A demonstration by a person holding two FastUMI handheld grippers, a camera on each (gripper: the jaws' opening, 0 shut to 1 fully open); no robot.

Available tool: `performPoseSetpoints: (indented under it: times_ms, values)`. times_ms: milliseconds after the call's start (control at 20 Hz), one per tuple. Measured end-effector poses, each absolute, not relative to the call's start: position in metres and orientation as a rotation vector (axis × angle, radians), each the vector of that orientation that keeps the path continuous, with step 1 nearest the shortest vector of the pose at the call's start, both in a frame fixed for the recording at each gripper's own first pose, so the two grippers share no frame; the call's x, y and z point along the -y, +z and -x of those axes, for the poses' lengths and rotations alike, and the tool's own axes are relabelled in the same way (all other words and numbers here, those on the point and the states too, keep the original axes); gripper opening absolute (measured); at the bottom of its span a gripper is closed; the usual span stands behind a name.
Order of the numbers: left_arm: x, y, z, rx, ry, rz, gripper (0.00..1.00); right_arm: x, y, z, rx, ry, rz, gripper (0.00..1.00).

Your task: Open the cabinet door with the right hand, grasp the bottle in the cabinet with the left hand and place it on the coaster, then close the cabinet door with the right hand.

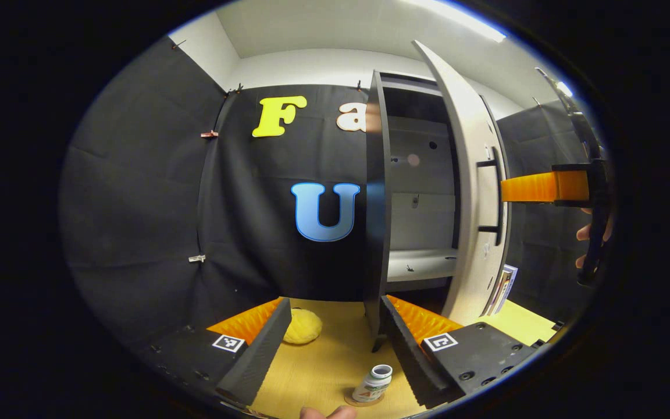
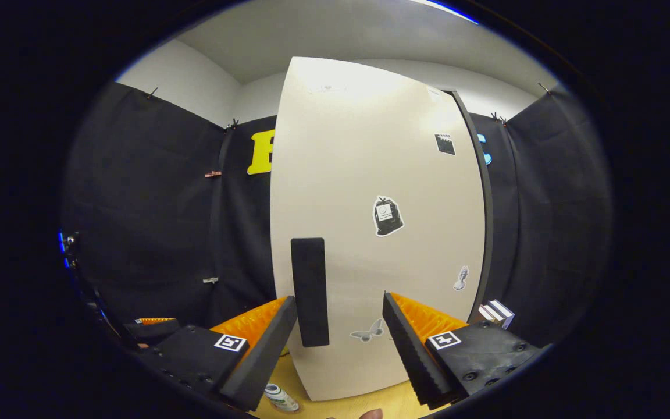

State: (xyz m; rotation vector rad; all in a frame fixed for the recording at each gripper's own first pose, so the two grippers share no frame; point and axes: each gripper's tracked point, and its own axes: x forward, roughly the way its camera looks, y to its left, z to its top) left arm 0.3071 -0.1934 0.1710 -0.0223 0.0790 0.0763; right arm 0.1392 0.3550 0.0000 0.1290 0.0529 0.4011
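A small white bottle with a green label stands on a round brown coaster on the wooden table, just below and between the fingers of my left gripper, which is open and holds nothing. The cabinet stands ahead with its pale door swung partly open; its shelf is bare. My right gripper is open, facing the door's outer face, with the black handle between its fingers near the left one. From the left gripper view, the right gripper reaches toward the handle.
A yellow fluffy lump lies on the table left of the cabinet. Several books lean behind the door, also seen as a stack of books. The bottle and the left gripper sit low left in the right gripper view.
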Motion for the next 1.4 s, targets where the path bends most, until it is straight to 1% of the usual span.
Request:
performPoseSetpoints:
  times_ms: [200, 650, 1150, 1400]
  values:
    - [0.194, 0.172, -0.307, -0.082, 0.076, 0.028, 0.96, -0.345, -0.007, -0.134, -0.073, 0.384, -0.131, 0.97]
    - [0.208, 0.178, -0.300, -0.097, 0.067, 0.039, 0.96, -0.303, -0.024, -0.118, -0.117, 0.299, -0.133, 0.97]
    - [0.232, 0.235, -0.313, -0.036, 0.059, 0.028, 0.96, -0.270, -0.035, -0.116, -0.111, 0.224, -0.092, 0.97]
    - [0.248, 0.252, -0.323, -0.023, 0.055, 0.000, 0.96, -0.262, -0.038, -0.117, -0.106, 0.203, -0.099, 0.97]
